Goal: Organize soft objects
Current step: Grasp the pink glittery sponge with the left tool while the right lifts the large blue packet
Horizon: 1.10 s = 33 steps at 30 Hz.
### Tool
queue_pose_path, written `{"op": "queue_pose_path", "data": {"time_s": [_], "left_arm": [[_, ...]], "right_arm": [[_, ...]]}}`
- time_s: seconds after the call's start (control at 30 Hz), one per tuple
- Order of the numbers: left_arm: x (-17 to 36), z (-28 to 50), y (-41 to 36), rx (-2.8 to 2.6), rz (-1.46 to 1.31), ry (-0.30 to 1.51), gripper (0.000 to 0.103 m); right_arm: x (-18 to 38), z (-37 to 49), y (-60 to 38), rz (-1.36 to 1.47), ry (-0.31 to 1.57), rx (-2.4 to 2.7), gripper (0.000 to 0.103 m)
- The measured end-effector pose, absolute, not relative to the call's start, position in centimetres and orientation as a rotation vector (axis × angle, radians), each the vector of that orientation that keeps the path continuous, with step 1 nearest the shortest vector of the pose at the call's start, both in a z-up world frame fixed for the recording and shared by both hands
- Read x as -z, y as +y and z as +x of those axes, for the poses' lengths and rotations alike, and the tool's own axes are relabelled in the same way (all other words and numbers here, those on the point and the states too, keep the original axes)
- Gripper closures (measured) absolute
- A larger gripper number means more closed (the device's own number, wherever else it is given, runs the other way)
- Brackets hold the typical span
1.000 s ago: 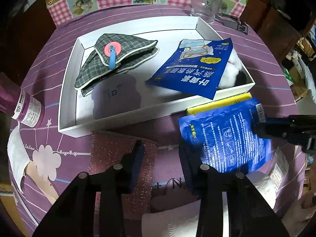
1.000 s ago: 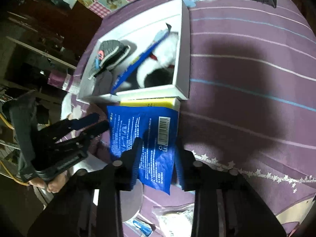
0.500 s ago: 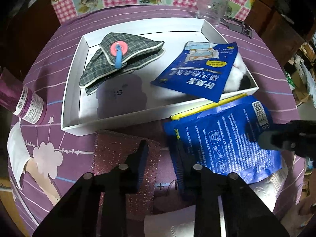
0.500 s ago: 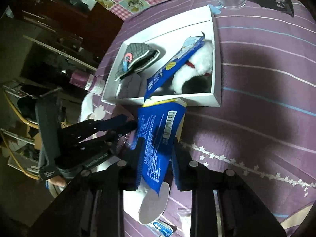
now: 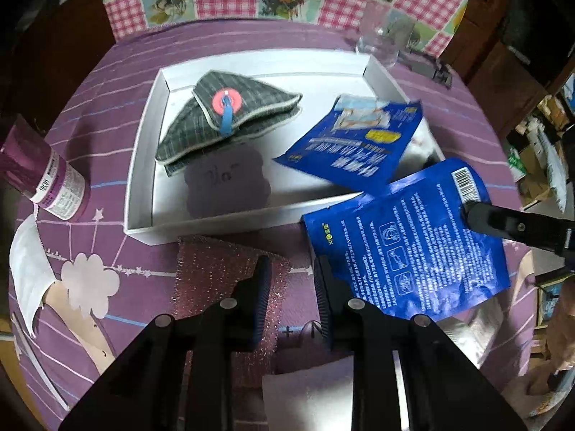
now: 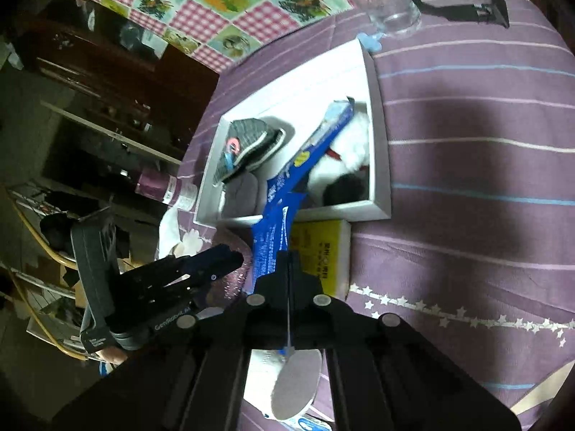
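A white tray (image 5: 142,165) holds a plaid pouch (image 5: 222,118), a blue packet (image 5: 355,143) and a white plush toy (image 6: 354,154). My right gripper (image 6: 289,255) is shut on a second blue packet (image 5: 409,244), held lifted just in front of the tray's near right corner. It shows edge-on in the right wrist view (image 6: 269,248). My left gripper (image 5: 291,269) is open and empty, low over a pink glittery sponge (image 5: 219,280) in front of the tray.
A purple bottle (image 5: 43,176) lies left of the tray. A glass (image 5: 381,36) stands behind it. A yellow pack (image 6: 320,255) lies by the tray's near right corner. White items (image 5: 309,391) lie near the table's front edge.
My right gripper closed fully on the blue packet and lifted it up and toward the tray, uncovering the yellow pack. My left gripper narrowed a little and stayed over the sponge.
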<state>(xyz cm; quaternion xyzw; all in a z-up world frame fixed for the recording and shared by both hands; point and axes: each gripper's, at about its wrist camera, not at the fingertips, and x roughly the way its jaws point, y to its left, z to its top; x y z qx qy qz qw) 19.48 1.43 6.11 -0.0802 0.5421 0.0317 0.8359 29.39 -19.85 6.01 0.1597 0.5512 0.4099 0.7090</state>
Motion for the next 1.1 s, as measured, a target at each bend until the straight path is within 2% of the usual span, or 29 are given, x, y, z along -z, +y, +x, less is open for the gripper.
{"op": "queue_pose_path", "data": {"time_s": [0.3, 0.37, 0.43, 0.63, 0.73, 1.1], "left_arm": [[-9.6, 18.0, 3.3, -0.05, -0.226, 1.079, 0.078], [-10.1, 17.8, 3.8, -0.048, -0.236, 1.071, 0.07], [-10.4, 17.6, 4.6, -0.045, -0.259, 1.058, 0.049], [-10.6, 17.4, 5.4, -0.064, -0.209, 1.08, 0.037], [-9.8, 17.8, 5.2, -0.025, -0.192, 1.129, 0.033], [-6.0, 17.3, 3.3, -0.034, -0.034, 1.16, 0.03]], "right_arm": [[-9.9, 28.2, -21.3, 0.391, 1.108, -0.858, 0.102], [-10.8, 27.8, -21.4, 0.385, 1.081, -0.847, 0.102], [-11.6, 27.4, -21.5, 0.384, 1.06, -0.837, 0.102], [-13.2, 26.5, -21.9, 0.379, 1.005, -0.802, 0.102], [-13.7, 26.2, -21.9, 0.363, 0.987, -0.778, 0.102], [-14.0, 25.9, -21.5, 0.355, 0.978, -0.784, 0.102]]}}
